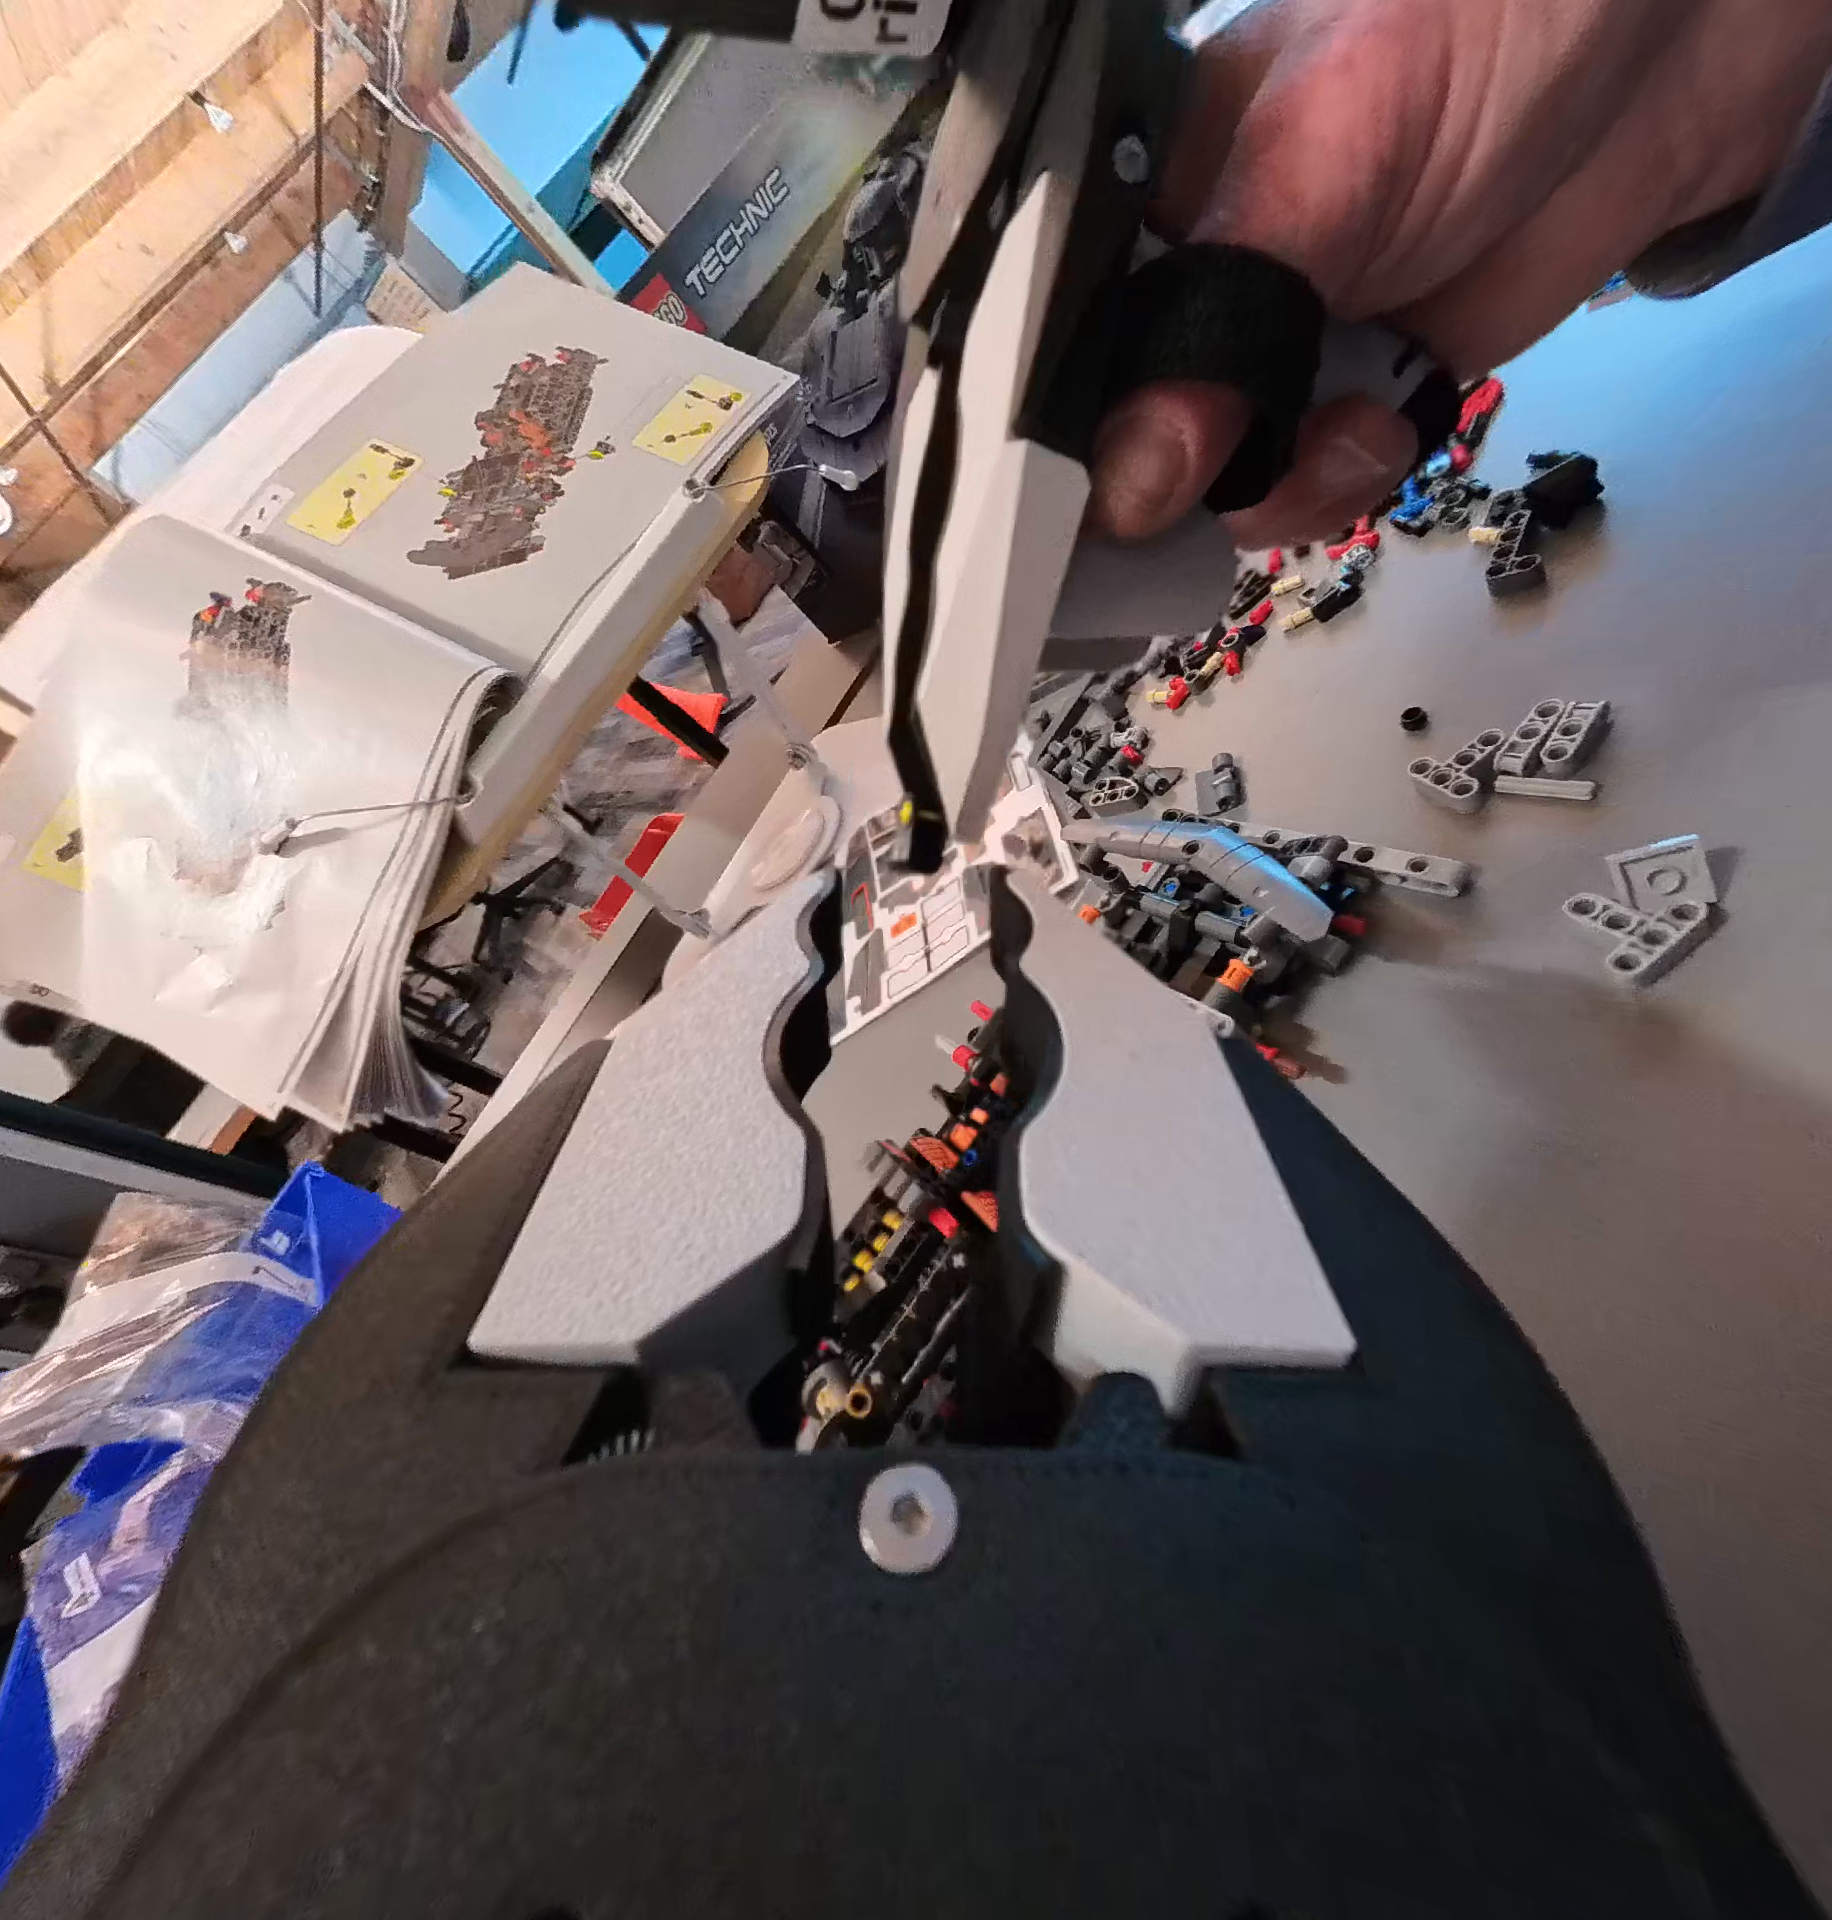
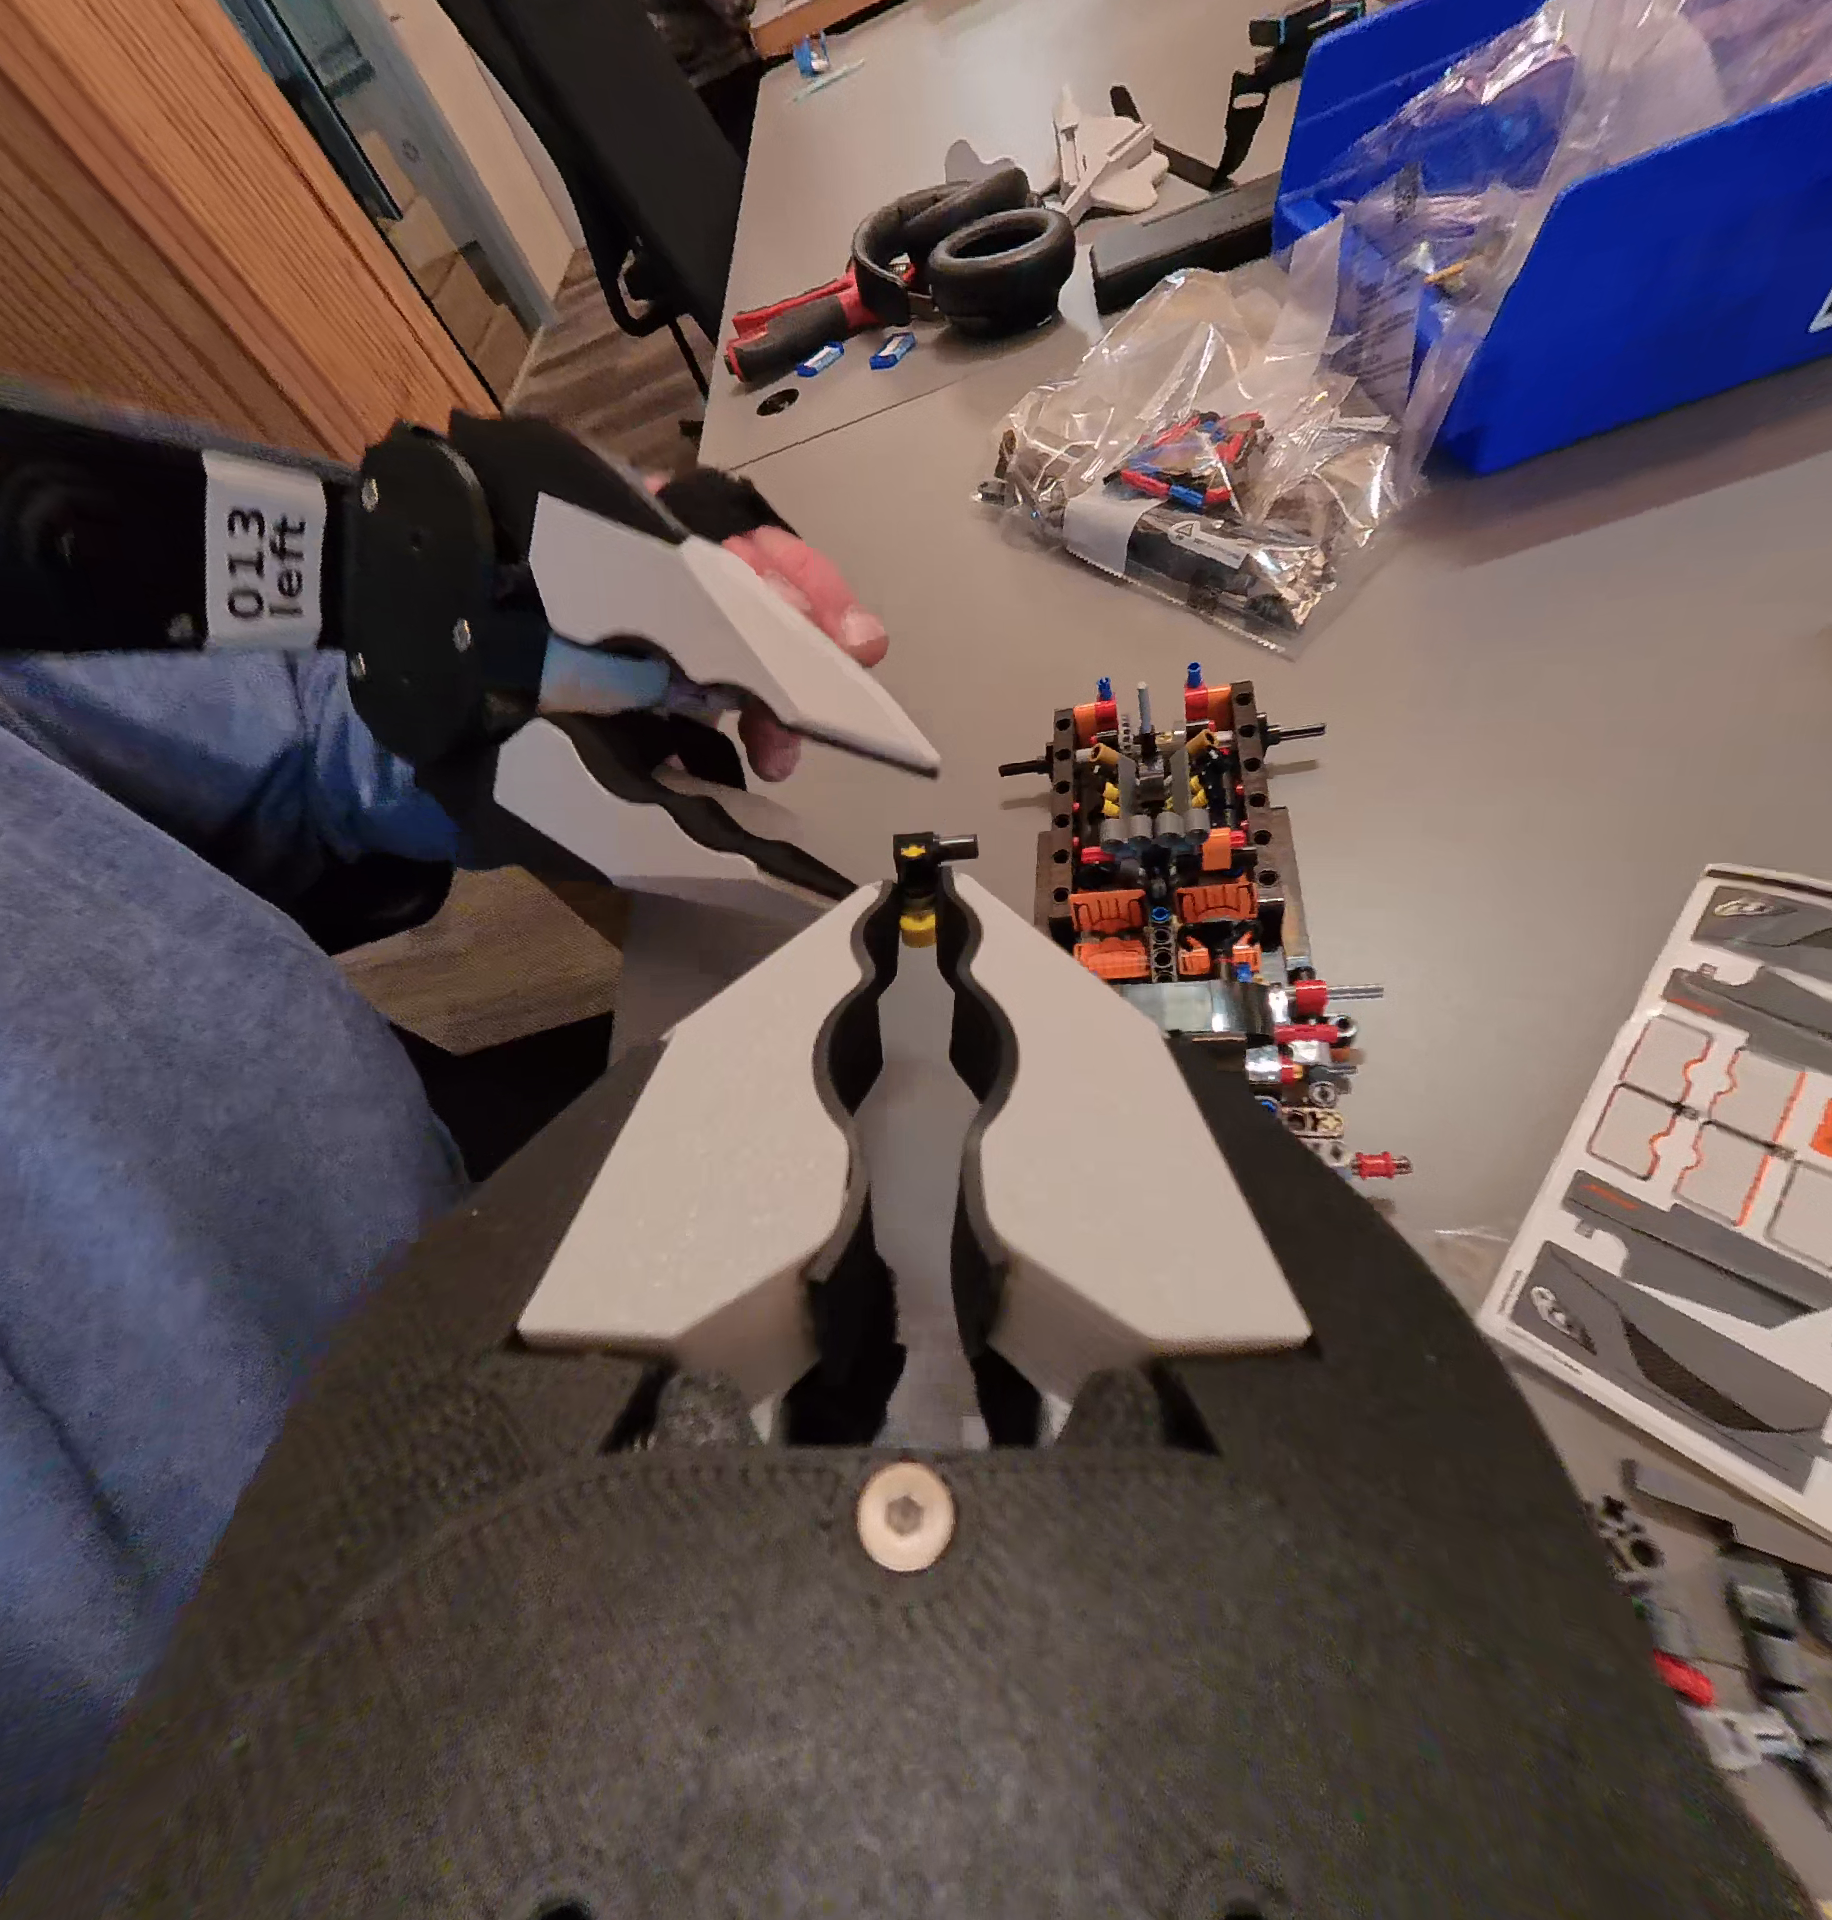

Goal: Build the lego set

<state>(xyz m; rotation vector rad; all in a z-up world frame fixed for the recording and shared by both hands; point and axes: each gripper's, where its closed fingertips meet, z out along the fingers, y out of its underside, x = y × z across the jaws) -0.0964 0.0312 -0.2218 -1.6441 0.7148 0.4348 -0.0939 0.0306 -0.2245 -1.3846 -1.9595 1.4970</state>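
Grey desk (image 2: 1514, 727), littered with parts and seen from both wrist cameras. Propped instruction booklet (image 1: 372, 623) stands at the far left in the left wrist view, beyond the desk edge as far as can be told. Sticker sheet (image 2: 1701, 1164) lies flat toward the right edge in the right wrist view. Bag of parts (image 2: 1192, 499) lies farther back, beside a blue bin (image 2: 1670, 312). Half-built chassis (image 2: 1172, 873) lies on the desk with its long axis running away from the right camera, just right of the right tongs' tips. Right tongs (image 2: 917, 894): nearly closed, pinching a small yellow-and-black pin assembly (image 2: 922, 862) that stands out past the tips, its black stub pointing right toward the chassis. Left tongs (image 2: 870, 831): parted and holding nothing, lower tip just left of the held piece, upper tip above it; contact cannot be confirmed. In the left wrist view the chassis shows through the gap between the left tongs' fingers, below them and not gripped. The coming move probably turns on carrying the pin sideways to the chassis; the right tongs are nearer. The receiving hole is not discernible, and the held piece's lower end is hidden between the fingers. Loose parts (image 1: 1514, 758) scatter toward the far right.
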